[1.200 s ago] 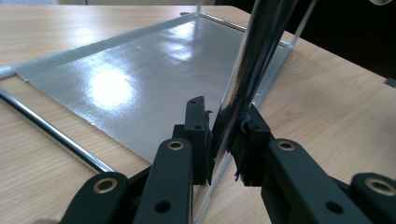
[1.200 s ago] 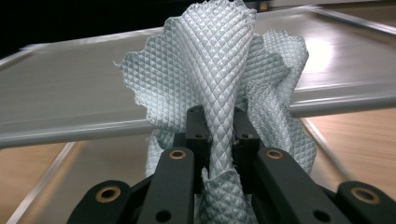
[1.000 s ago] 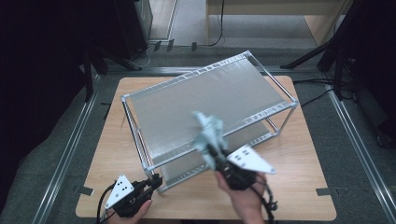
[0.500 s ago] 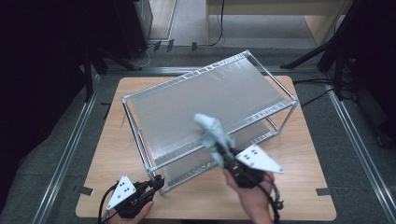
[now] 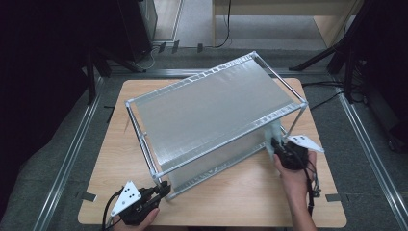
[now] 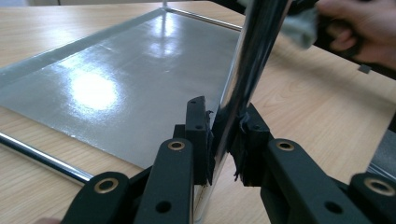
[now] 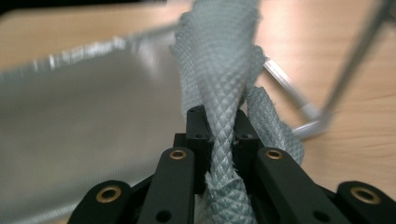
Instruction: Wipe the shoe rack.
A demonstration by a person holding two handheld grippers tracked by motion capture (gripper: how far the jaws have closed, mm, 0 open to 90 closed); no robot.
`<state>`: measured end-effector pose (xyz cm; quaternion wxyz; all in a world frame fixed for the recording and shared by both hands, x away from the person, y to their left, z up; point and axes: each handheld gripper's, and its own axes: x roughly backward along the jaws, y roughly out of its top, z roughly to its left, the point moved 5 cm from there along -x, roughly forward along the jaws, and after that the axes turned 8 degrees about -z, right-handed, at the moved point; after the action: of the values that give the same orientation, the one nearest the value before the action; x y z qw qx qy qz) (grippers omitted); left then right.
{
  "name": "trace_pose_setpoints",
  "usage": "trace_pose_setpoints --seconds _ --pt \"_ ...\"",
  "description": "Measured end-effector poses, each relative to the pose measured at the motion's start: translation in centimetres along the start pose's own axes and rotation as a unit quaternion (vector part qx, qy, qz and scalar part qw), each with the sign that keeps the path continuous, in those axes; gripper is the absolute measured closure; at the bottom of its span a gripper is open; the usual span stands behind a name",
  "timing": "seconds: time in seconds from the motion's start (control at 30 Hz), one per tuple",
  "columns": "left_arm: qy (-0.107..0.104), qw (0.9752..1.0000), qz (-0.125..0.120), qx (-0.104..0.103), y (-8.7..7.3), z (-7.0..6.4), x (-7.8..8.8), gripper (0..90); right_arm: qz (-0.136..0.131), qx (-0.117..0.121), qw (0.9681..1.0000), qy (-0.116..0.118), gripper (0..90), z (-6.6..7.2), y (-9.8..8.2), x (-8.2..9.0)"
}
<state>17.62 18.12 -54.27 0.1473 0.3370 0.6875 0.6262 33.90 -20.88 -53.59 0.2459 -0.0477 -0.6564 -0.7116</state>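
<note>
Roughly: left gripper (image 6: 223, 140) clamped the rack's near corner post (image 6: 243, 79); right gripper (image 7: 219, 126) pinched a grey cloth (image 7: 219, 60) beside the lower shelf (image 5: 211, 166) at the rack's right end; wooden table (image 5: 250, 202) underneath; top shelf (image 5: 211, 108) overhung the cloth.

We see a light wooden table (image 5: 120, 144) standing on grey carpet (image 5: 72, 144), with metal floor rails (image 5: 67, 161) running along both its sides, black stand legs (image 5: 332, 57) and dark equipment (image 5: 137, 24) beyond its far edge, and a black cable (image 5: 226, 24) trailing near wooden furniture (image 5: 288, 9).
</note>
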Motion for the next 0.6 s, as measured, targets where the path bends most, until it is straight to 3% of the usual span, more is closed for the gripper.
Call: trace_pose_setpoints --seconds 0.03,0.17,0.33,0.47,0.6 --pt "-0.001 1.0 0.001 -0.001 0.0 0.0 0.0 78.4 0.028 0.018 0.9994 0.005 80.7 0.8 -1.7 -1.4" --pt "-0.003 1.0 0.0 0.001 0.0 -0.1 0.0 78.4 0.052 0.035 0.9979 0.02 80.0 2.2 -3.2 -2.2" --pt "-0.006 1.0 0.0 0.002 0.0 -0.1 0.0 78.3 0.068 0.066 0.9934 0.065 79.0 6.4 -4.4 -2.0" --pt "-0.008 1.0 0.001 0.005 0.0 -0.1 0.0 78.2 0.075 0.093 0.9866 0.111 77.0 11.0 -5.5 -1.4" --pt "-0.011 0.9999 0.001 0.006 0.0 -0.3 -0.1 78.1 0.082 0.114 0.9751 0.172 77.5 15.9 -6.8 -0.6"
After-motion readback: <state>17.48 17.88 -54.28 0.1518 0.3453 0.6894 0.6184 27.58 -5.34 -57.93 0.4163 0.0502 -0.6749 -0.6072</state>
